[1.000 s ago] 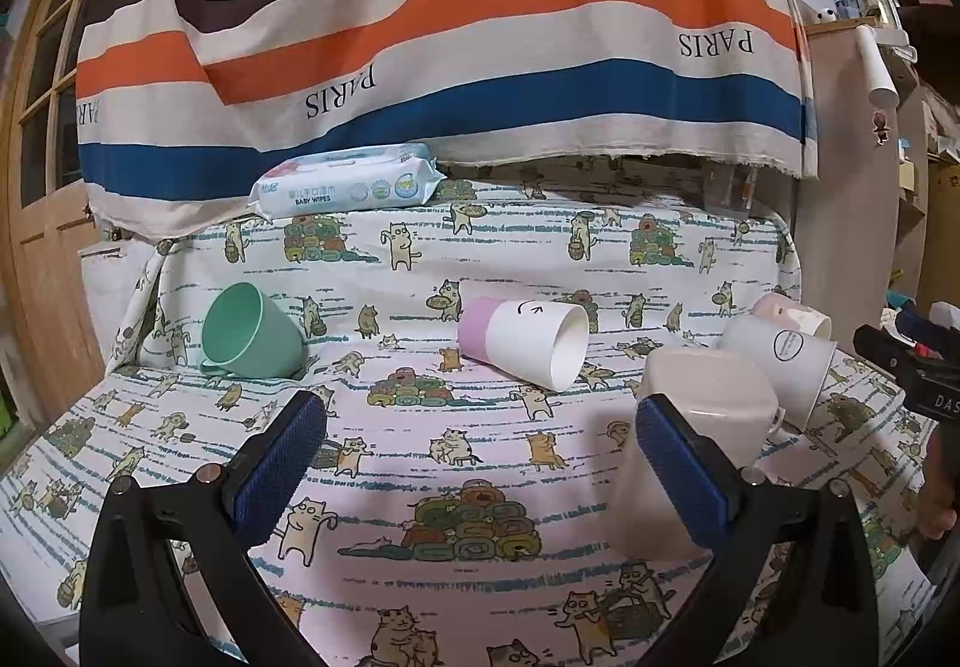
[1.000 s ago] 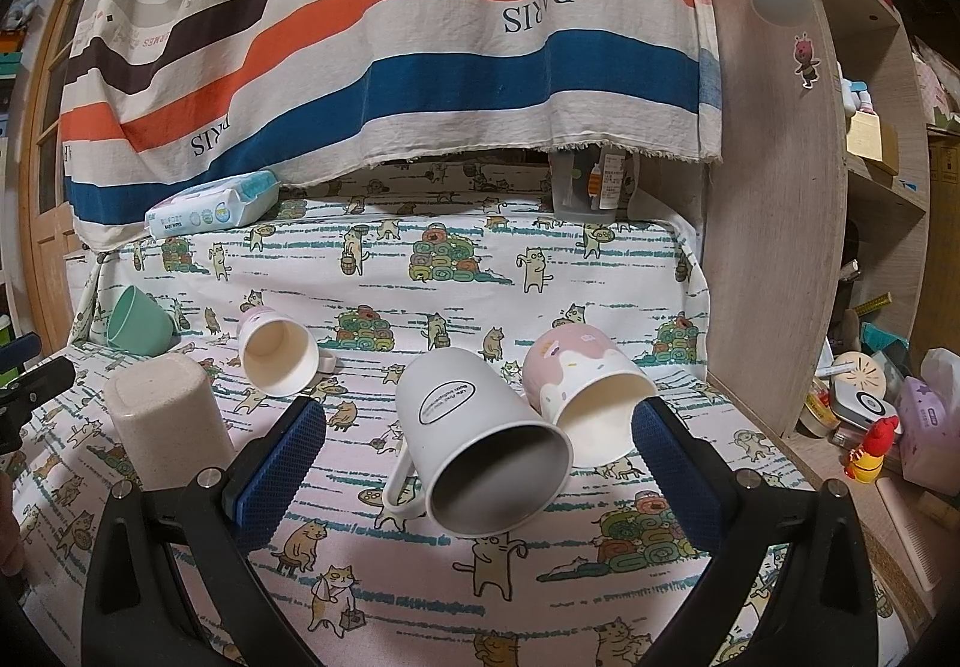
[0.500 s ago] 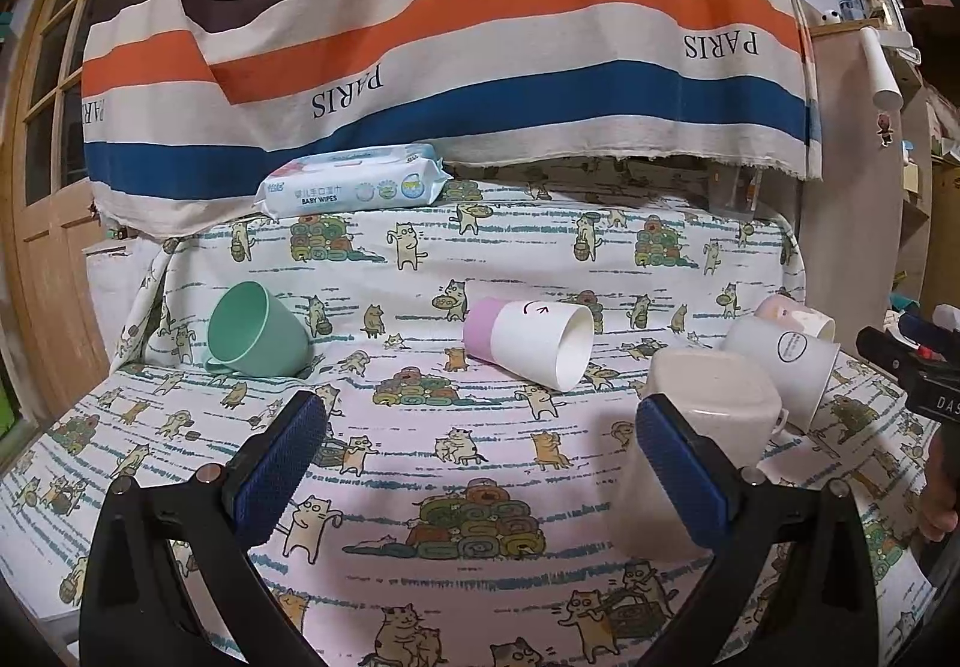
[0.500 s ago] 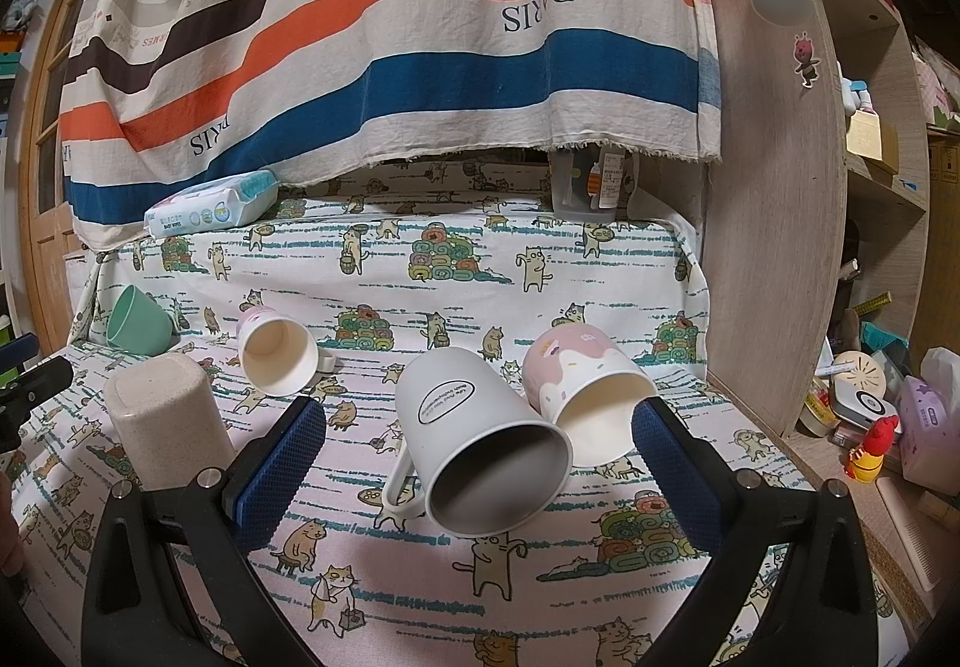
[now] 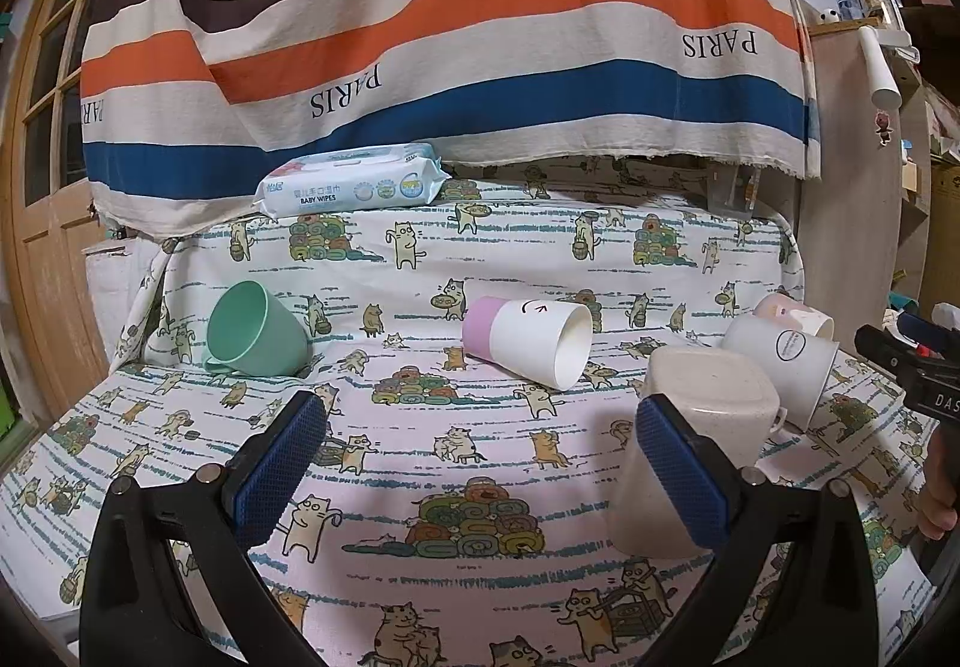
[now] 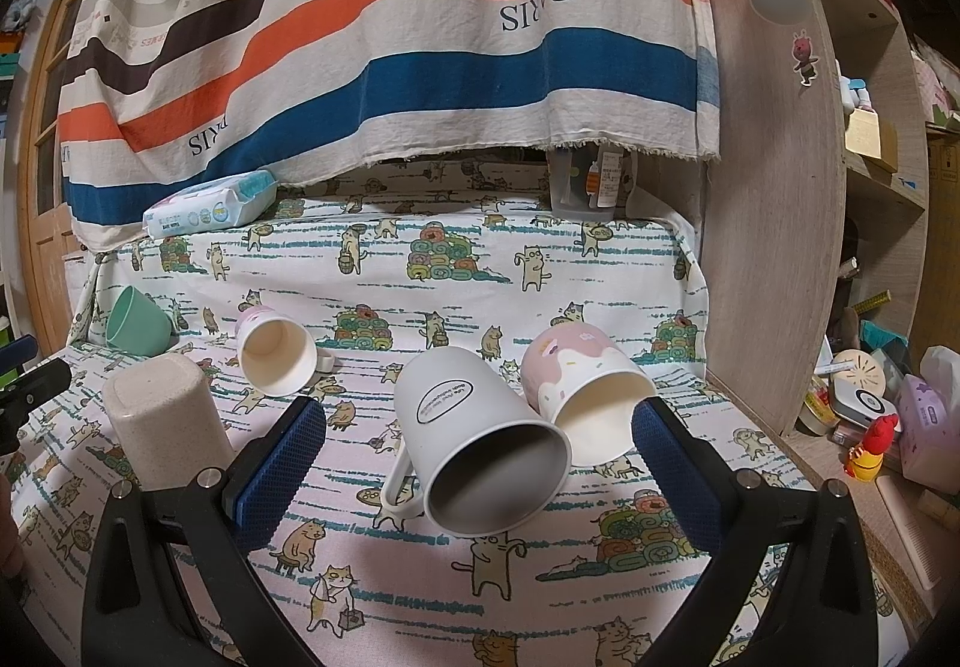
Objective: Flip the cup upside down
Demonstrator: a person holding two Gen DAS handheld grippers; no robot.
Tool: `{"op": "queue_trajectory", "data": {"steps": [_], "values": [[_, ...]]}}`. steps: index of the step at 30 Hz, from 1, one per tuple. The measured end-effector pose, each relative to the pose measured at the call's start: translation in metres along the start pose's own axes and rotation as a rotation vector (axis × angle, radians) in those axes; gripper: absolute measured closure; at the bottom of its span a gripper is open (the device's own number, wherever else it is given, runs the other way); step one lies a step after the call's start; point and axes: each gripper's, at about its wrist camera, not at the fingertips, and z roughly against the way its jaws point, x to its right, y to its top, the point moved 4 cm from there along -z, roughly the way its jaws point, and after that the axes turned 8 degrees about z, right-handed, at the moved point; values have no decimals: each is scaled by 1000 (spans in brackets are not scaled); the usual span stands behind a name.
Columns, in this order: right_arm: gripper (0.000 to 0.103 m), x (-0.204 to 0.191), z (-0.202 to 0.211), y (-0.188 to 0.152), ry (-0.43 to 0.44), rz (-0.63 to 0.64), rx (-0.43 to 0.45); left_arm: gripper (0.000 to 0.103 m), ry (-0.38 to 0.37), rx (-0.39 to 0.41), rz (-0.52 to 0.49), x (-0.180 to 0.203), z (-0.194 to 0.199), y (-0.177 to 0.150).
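Both claws held wide open, empty: left claw by flipped beige cup; right claw lined up w/ grey mug lying sideways.

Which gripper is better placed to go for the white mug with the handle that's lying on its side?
Right, probably. The white mug lies directly between the open right gripper fingers, mouth toward it. From the open left gripper, the mug sits far off to the side behind the upside-down beige cup.

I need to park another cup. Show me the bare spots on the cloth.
Open cloth lies between the green cup and the purple-and-white cup, and before the left gripper. Crowded: beige cup, grey mug, pink cup.
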Motion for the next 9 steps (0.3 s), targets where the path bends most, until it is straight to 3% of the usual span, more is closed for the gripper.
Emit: {"op": "queue_trajectory", "data": {"steps": [9], "values": [[0,1,0,-1,-3,-1,-1,0,1,-7,0,1,1,-2]]}}
